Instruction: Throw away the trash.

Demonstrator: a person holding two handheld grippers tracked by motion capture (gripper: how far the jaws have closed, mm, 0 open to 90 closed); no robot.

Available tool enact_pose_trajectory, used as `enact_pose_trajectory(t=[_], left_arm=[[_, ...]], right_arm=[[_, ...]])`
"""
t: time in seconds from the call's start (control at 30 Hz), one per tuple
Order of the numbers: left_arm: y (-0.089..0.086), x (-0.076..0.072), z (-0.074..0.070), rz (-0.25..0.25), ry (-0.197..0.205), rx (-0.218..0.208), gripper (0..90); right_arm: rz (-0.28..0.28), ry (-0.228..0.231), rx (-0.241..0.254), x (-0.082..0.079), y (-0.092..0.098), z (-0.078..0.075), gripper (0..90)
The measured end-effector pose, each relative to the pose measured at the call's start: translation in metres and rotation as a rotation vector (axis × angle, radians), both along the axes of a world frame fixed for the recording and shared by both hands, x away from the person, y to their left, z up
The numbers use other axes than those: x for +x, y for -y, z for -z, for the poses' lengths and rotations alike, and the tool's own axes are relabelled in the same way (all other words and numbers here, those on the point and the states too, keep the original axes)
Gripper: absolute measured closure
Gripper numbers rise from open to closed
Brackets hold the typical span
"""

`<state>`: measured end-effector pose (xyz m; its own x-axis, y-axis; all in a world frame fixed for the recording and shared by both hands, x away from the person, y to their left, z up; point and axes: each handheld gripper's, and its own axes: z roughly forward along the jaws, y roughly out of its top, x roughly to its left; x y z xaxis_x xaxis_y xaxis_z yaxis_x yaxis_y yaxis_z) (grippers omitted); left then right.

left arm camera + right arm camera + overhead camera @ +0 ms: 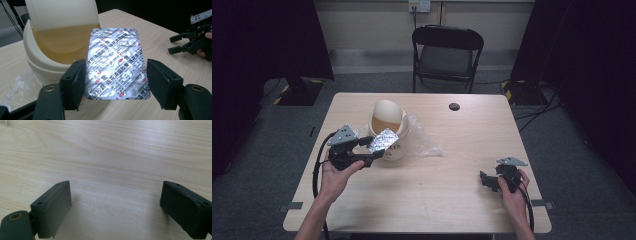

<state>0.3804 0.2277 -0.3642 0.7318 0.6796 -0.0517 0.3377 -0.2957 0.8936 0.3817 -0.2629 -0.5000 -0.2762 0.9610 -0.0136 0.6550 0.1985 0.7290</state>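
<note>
The left gripper (113, 82) has its jaws closed on the long edges of a silver foil blister pack of pills with red and black print (117, 62), held above the table's left half just in front of a cream plastic swing-lid bin (388, 125). The left gripper view shows the print and the bin's tilted lid; the high view shows crumpled clear plastic (424, 142) under the bin. The right gripper (115, 207), near the right front corner, stands wide open and empty over the pale wooden table (452, 190). A black folding chair (447, 52) stands beyond the far edge on grey carpet.
</note>
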Motion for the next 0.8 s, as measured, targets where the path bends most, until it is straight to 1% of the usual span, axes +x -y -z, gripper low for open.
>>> enact_pose_trajectory(t=[0.17,0.2,0.27,0.3,0.33,0.4,0.5,0.53,0.57,0.67,0.73,0.8], left_arm=[[-0.002,0.009,-0.003,-0.014,-0.006,0.018,34.2],[-0.003,0.011,-0.003,-0.017,-0.005,0.012,34.3],[-0.004,0.014,-0.003,-0.016,-0.012,0.013,34.2],[-0.004,0.015,-0.002,-0.022,-0.015,0.025,34.2],[-0.005,0.019,0.0,-0.027,-0.031,0.05,34.2],[-0.005,0.023,0.002,-0.036,-0.044,0.054,34.2],[-0.006,0.026,0.004,-0.049,-0.044,0.058,34.2],[-0.006,0.026,0.004,-0.049,-0.044,0.058,34.2],[-0.008,0.028,0.003,-0.058,-0.047,0.046,34.2],[-0.009,0.032,0.001,-0.073,-0.056,0.035,34.2],[-0.01,0.033,0.0,-0.076,-0.059,0.037,34.2],[-0.009,0.037,-0.002,-0.078,-0.06,0.024,34.2]], right_arm=[[0.0,0.0,0.0,0.0,0.0,0.0,9.4],[0.0,0.0,0.0,0.0,0.0,0.0,9.4],[0.0,0.0,0.0,0.0,0.0,0.0,9.4],[0.0,0.0,0.0,0.0,0.0,0.0,9.4],[0.0,0.0,0.0,0.0,0.0,0.0,9.4],[0.0,0.0,0.0,0.0,0.0,0.0,9.4],[0.0,0.0,0.0,0.0,0.0,0.0,9.4],[0.0,0.0,0.0,0.0,0.0,0.0,9.4],[0.001,0.0,0.0,0.0,0.0,0.0,9.4],[0.0,0.0,0.0,0.0,0.0,0.0,9.4],[0.0,0.0,0.0,0.0,0.0,0.0,9.4],[0.0,0.0,-0.001,0.0,0.0,0.0,9.4]])
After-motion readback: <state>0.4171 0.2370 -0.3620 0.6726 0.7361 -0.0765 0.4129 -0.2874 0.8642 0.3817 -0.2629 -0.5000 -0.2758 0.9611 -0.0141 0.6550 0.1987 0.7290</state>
